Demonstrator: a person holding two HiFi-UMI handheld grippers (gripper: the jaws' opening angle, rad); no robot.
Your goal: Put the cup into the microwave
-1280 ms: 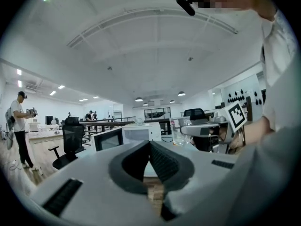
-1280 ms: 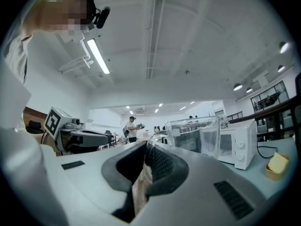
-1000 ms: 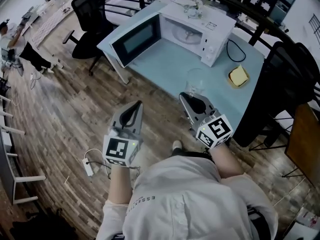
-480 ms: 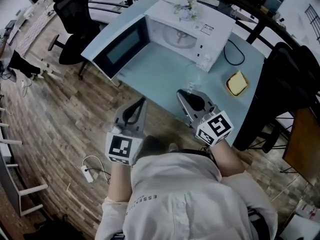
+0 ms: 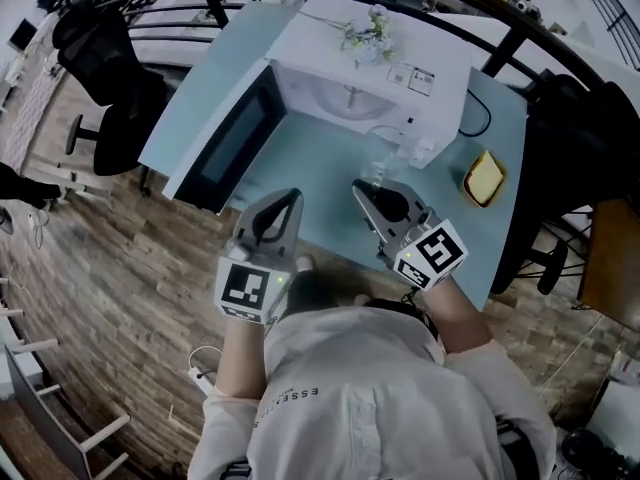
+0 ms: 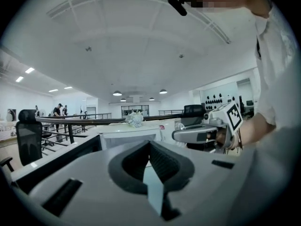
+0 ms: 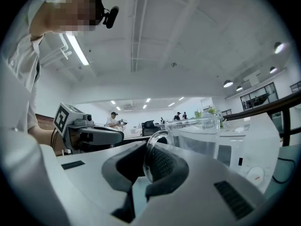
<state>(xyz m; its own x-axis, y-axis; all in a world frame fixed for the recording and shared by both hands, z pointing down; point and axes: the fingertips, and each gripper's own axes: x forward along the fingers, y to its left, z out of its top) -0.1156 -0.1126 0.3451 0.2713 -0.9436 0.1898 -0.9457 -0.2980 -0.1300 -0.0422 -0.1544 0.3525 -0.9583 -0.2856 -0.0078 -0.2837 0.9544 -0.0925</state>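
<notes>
A clear glass cup (image 5: 381, 161) hangs over the light-blue table (image 5: 318, 163), just in front of the white microwave (image 5: 404, 66). My right gripper (image 5: 363, 190) is shut on the cup's handle (image 7: 149, 158), and the cup's body (image 7: 197, 134) stands upright beyond the jaws. The microwave's door (image 5: 226, 138) is swung wide open to the left, showing the white cavity (image 5: 342, 94). My left gripper (image 5: 290, 197) is level beside the right one at the table's near edge, near the door. Its jaws are shut (image 6: 150, 155) with nothing between them.
White flowers (image 5: 369, 30) lie on top of the microwave. A yellow block (image 5: 482, 177) sits on the table's right side by a black cable. Black office chairs stand at the far left (image 5: 100, 63) and right (image 5: 585, 138). A railing runs behind the table.
Both grippers have moved forward toward the microwave, the right one carrying the cup with it. The left gripper has come over the table's near edge beside the open door.
</notes>
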